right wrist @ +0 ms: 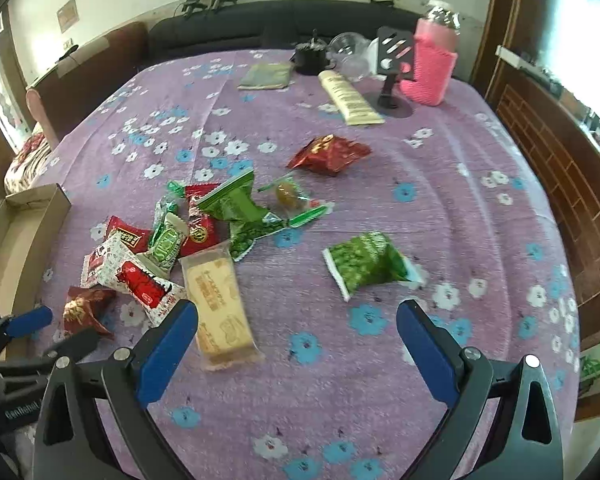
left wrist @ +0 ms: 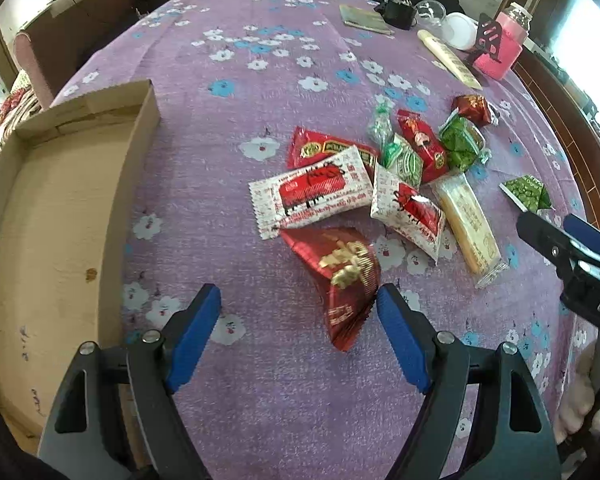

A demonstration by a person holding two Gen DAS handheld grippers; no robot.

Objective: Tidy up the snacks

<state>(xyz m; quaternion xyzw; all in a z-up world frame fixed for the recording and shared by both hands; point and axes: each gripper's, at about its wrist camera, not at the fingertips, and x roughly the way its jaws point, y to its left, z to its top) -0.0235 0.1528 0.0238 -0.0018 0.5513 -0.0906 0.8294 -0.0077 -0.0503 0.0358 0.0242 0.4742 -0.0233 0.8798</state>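
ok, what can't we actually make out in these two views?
- Cardboard box: left wrist view cuts off its left and near parts; the left gripper covers a corner.
- Right gripper: left wrist view shows only its tips at the right edge.
- Wrapper print in the snack pile: too small and blurred in both views.

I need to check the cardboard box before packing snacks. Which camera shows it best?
The left wrist view: the cardboard box fills the left side, its bare floor and walls visible. The right wrist view shows only one corner at the left edge.
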